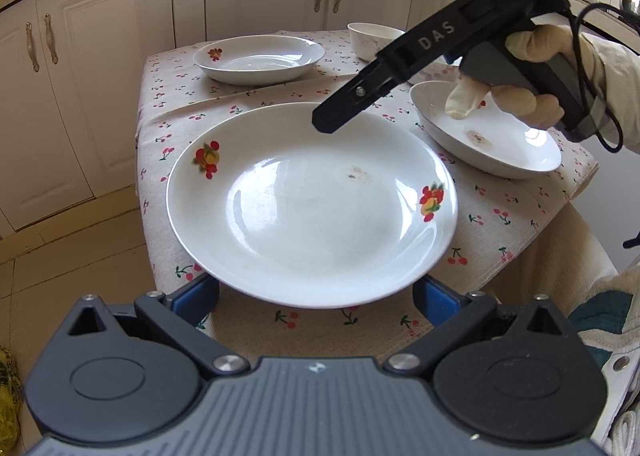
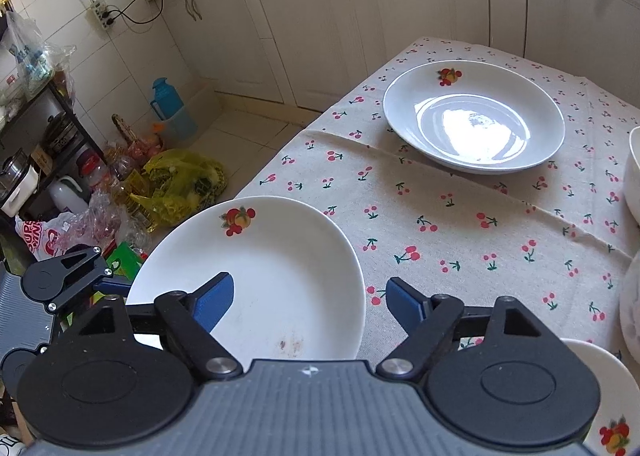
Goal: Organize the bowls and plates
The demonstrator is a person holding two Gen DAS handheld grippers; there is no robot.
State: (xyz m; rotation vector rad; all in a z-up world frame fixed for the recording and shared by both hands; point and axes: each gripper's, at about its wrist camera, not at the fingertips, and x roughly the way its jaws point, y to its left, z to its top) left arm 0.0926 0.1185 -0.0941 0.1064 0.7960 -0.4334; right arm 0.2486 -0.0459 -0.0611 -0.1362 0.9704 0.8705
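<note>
A white plate with fruit decals [image 1: 312, 204] [image 2: 256, 268] sits at the near corner of the cherry-print table [image 1: 500, 216], jutting past its edge. My left gripper [image 1: 316, 296] is open, its blue pads wide apart and partly hidden under the plate's near rim. My right gripper [image 2: 308, 302] straddles the opposite rim. One blue pad [image 2: 214, 300] hangs over the plate's inside, the other over the cloth, and neither presses. In the left wrist view its black finger [image 1: 384, 72] points down at the plate, held by a gloved hand [image 1: 532, 68].
A second decal plate [image 1: 258, 58] [image 2: 474, 116] lies at the far side, a white bowl [image 1: 372, 40] [image 2: 632, 176] behind, another shallow dish [image 1: 488, 140] on the right. Cabinets [image 1: 100, 96] surround the table. Bags [image 2: 180, 184] and a blue flask [image 2: 166, 96] clutter the floor.
</note>
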